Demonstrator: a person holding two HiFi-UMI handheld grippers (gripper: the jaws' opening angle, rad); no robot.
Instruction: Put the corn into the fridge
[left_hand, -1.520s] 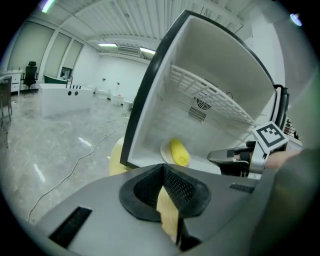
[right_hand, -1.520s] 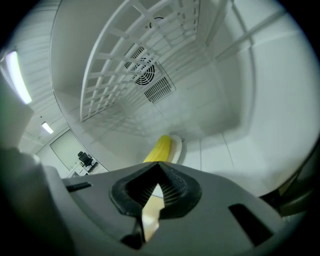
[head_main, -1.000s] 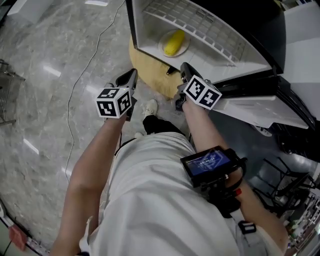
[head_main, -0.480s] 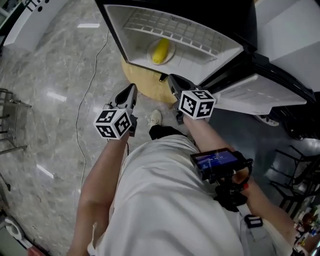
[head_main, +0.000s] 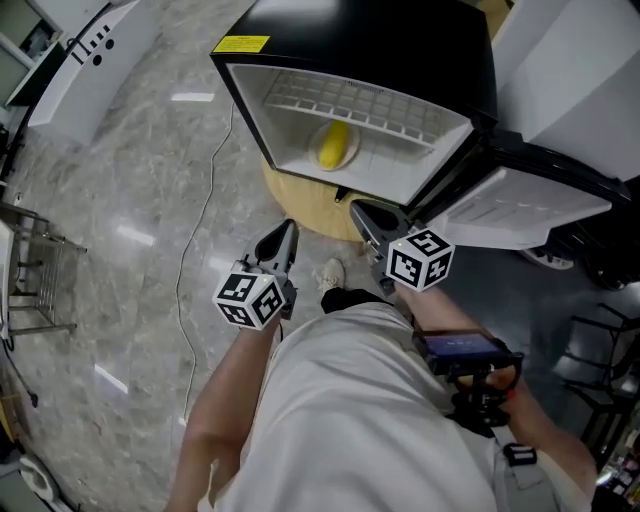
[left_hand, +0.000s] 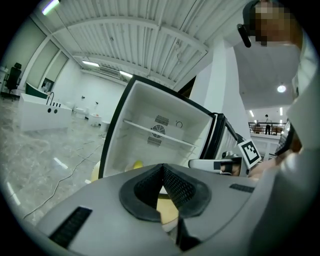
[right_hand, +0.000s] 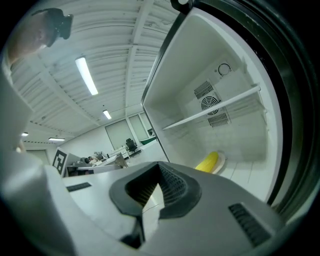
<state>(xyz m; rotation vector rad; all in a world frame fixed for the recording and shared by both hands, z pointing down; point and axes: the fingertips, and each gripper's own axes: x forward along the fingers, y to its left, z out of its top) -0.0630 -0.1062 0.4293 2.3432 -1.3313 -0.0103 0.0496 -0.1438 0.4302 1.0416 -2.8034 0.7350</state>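
Fridge (head_main: 380, 40) stands open, black cabinet, white interior; its door (head_main: 520, 205) swings out to the person's right. A tan round pad (head_main: 300, 205) sits under the fridge front. Wire shelf (head_main: 350, 100) runs across the upper part of the fridge cavity.

Left gripper (head_main: 285, 235) is outside the fridge, in front of the opening – jaws pressed together, nothing between them. Right gripper (head_main: 365, 215) is just below the fridge's front edge, near the door hinge side – jaws closed too, empty.

Plate (head_main: 352, 140) lies on the fridge floor under the shelf. The corn (head_main: 333, 145) rests on that plate, inside the fridge, well apart from both grippers.
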